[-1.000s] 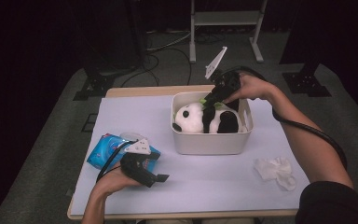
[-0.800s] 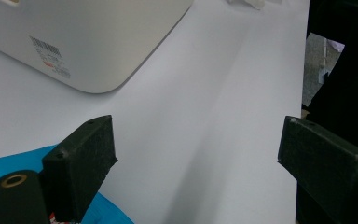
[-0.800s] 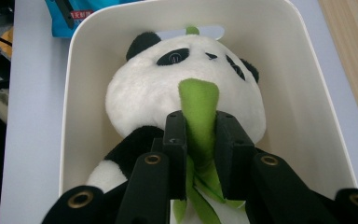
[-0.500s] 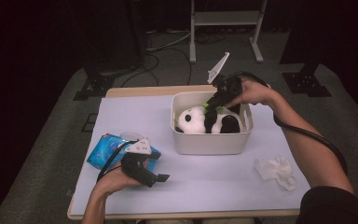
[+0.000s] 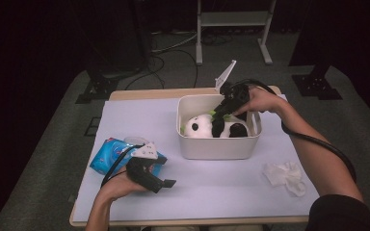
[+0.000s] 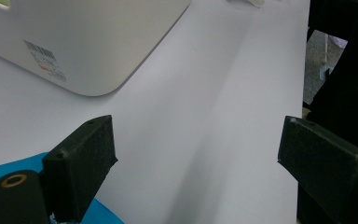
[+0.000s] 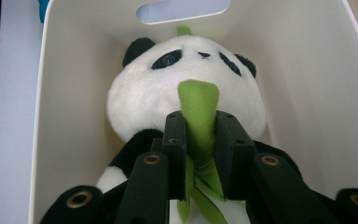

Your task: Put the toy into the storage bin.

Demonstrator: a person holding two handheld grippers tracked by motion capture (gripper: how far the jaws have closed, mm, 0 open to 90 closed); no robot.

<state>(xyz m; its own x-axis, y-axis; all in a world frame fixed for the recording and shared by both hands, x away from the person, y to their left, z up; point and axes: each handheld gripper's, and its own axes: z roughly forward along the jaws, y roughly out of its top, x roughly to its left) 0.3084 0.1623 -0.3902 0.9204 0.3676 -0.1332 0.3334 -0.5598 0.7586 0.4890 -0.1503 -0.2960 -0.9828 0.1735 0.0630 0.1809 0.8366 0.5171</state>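
we have the panda plush [image 7: 186, 100] down inside the white bin [image 5: 217, 147], which sits on the table [image 5: 221, 187] toward two o'clock from the centre. our right gripper [image 7: 200, 140] is clamped on the green bamboo leaf [image 7: 198, 112] sewn to the panda's front, its jaws pressed on the leaf from both sides, and in the high view the right gripper [image 5: 224, 111] reaches into the bin from the one o'clock side. the panda appears to lie on the bin's floor with its head toward the handle cut-out, so we judge the placing nearly done: what remains is letting go of the leaf and lifting out. our left gripper [image 5: 156, 180] rests at seven o'clock with its jaws spread wide and nothing between them, just beside a blue wipes pack [image 5: 108, 156]. a crumpled white tissue [image 5: 284, 175] lies at four o'clock; we cannot tell whether either one is meant for the bin too.
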